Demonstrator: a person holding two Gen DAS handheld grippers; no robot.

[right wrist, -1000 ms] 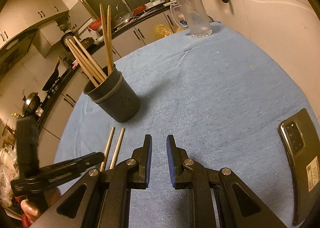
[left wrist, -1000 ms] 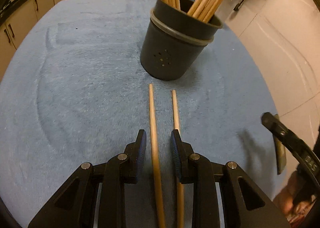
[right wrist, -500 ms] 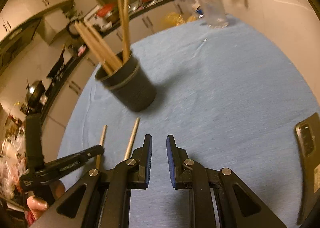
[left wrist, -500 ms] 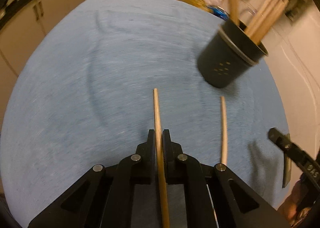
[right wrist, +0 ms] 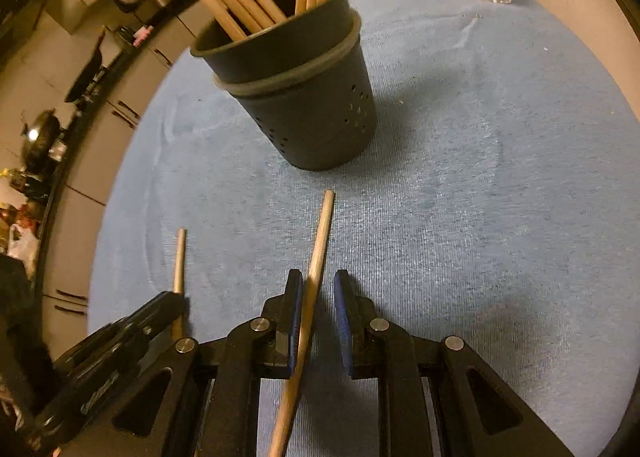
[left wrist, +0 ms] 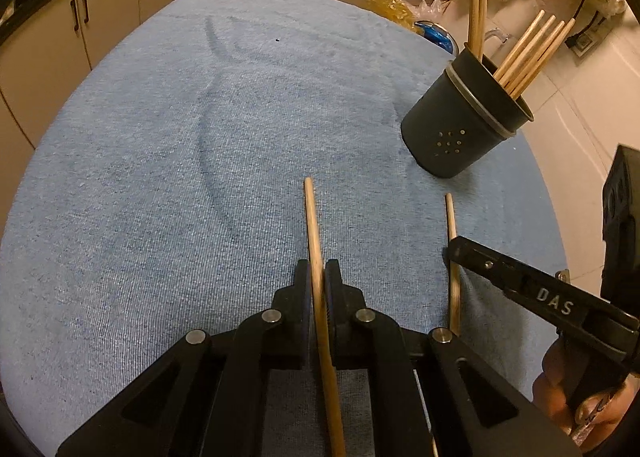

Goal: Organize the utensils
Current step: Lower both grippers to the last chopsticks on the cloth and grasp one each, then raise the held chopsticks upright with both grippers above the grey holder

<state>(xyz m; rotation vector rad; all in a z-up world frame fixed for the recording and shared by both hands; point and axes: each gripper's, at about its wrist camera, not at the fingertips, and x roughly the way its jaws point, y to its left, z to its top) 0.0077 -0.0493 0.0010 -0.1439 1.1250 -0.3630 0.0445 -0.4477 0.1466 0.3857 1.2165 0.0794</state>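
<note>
L gripper [left wrist: 318, 277] clamped on one chopstick [left wrist: 311, 225]. R gripper [right wrist: 318, 289] jaws apart w/ 2nd chopstick [right wrist: 320, 241] between them — against the left pad, not pinched. Dark holder [right wrist: 312, 97] w/ more sticks stands just beyond on blue cloth [right wrist: 480, 177].

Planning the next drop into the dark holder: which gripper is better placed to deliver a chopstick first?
Left. The left gripper is already shut on a wooden chopstick; the right gripper only straddles the other chopstick, unclamped. The dark perforated holder stands near both.
</note>
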